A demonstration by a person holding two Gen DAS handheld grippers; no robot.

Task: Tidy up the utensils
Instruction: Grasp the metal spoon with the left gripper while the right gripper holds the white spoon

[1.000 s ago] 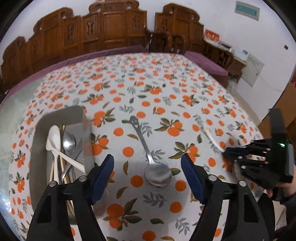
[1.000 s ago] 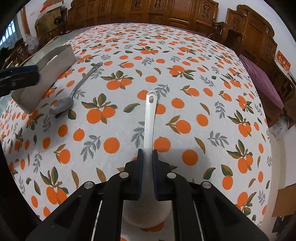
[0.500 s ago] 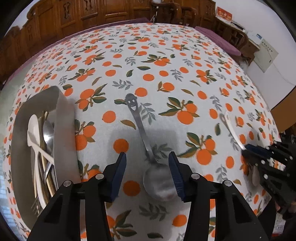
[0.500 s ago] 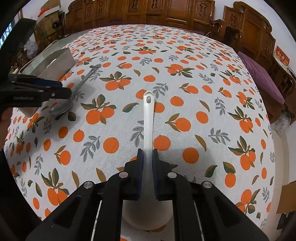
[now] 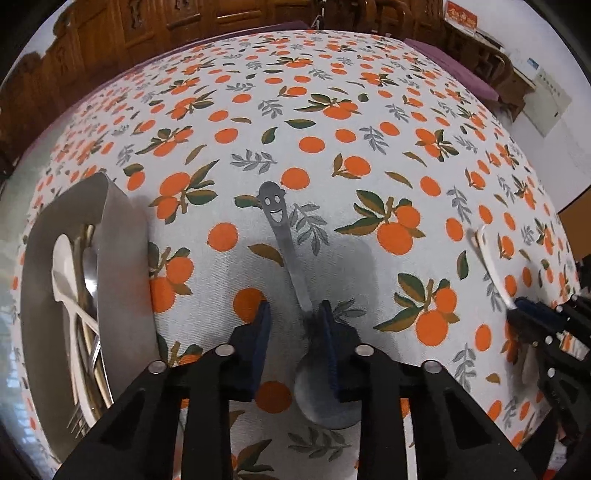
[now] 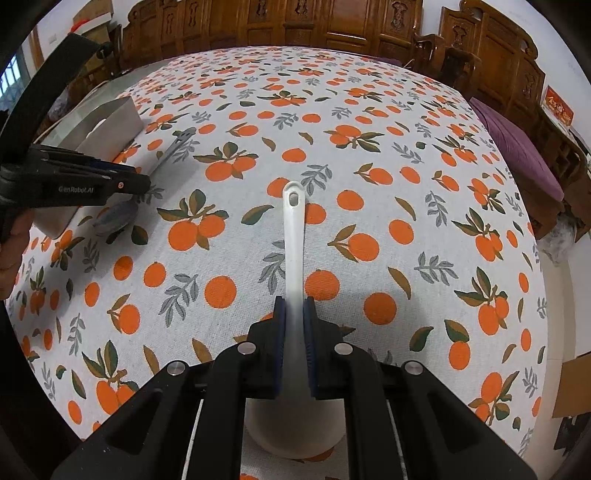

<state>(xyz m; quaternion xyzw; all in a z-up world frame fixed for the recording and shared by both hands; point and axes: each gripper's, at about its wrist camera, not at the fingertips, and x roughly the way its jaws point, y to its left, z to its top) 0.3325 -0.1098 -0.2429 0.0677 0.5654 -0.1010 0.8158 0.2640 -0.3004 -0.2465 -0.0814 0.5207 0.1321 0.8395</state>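
A steel spoon (image 5: 286, 251) with a smiley-face handle lies on the orange-print tablecloth. My left gripper (image 5: 293, 314) is low over it and open; its right finger touches the spoon's neck, and the left finger stands apart. The spoon's bowl (image 5: 325, 391) lies under the jaws. My right gripper (image 6: 294, 314) is shut on a white plastic spoon (image 6: 294, 236), handle pointing away, bowl beneath the fingers. A steel tray (image 5: 125, 280) at the left holds several utensils, among them a white spoon (image 5: 62, 266).
The tray also shows in the right wrist view (image 6: 107, 125), behind the left gripper (image 6: 136, 181). Carved wooden chairs (image 6: 332, 26) ring the table's far side. The table edge drops off at the right (image 6: 546, 280).
My left gripper has come down over the steel spoon and its jaws have narrowed around the neck. My right gripper has stayed shut on the white spoon, barely moving.
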